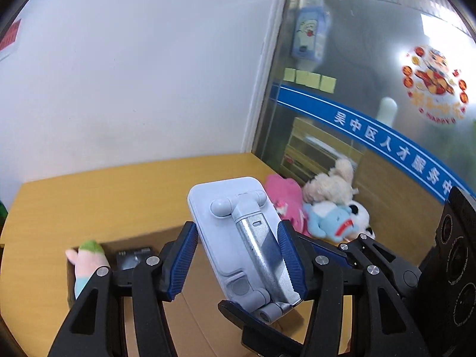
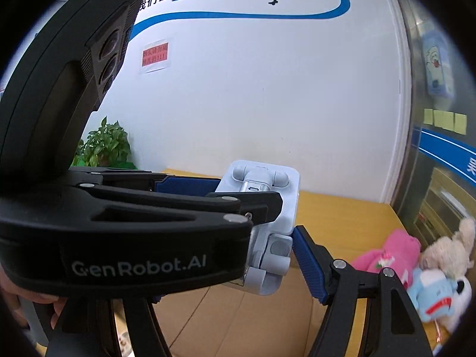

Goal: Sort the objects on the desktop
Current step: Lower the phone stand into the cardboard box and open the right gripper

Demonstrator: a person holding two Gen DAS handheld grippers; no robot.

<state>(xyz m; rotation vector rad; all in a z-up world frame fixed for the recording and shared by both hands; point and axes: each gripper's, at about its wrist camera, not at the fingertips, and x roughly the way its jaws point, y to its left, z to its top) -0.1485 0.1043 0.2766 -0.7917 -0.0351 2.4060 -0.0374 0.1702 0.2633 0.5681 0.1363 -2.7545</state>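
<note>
The phone stand [image 1: 238, 232], pale grey with a metal folding arm on its back, is held up in the air above an open cardboard box [image 1: 196, 312], its flat plate tilted back toward twelve o'clock in the left wrist view. The left gripper [image 1: 238, 258] pinches it from both sides: the blue ribbed pads [image 1: 290, 260] press on the stand's edges at nine and three o'clock.

In the right wrist view the same stand [image 2: 261, 208] sits near the middle, with the left gripper's black body [image 2: 125, 232] reaching in from nine o'clock and covering the stand's left half. The right gripper [image 2: 267, 267] has its fingers spread; its right blue pad [image 2: 308, 263] lies just beside the stand's lower right corner, at about four o'clock from it. Whether it touches cannot be told, and the other finger is hidden behind the left gripper.

Inside the box, at eight o'clock from the stand in the left view, lie a small pink and green plush toy [image 1: 87, 260] and a dark flat gadget [image 1: 134, 257] beside it. At three o'clock, on the yellow table [image 1: 104, 196], a heap of plush toys [image 1: 324, 208] rests against a glass wall: pink, cream, light blue and a panda. A potted plant [image 2: 104, 145] stands at the table's far left end.
</note>
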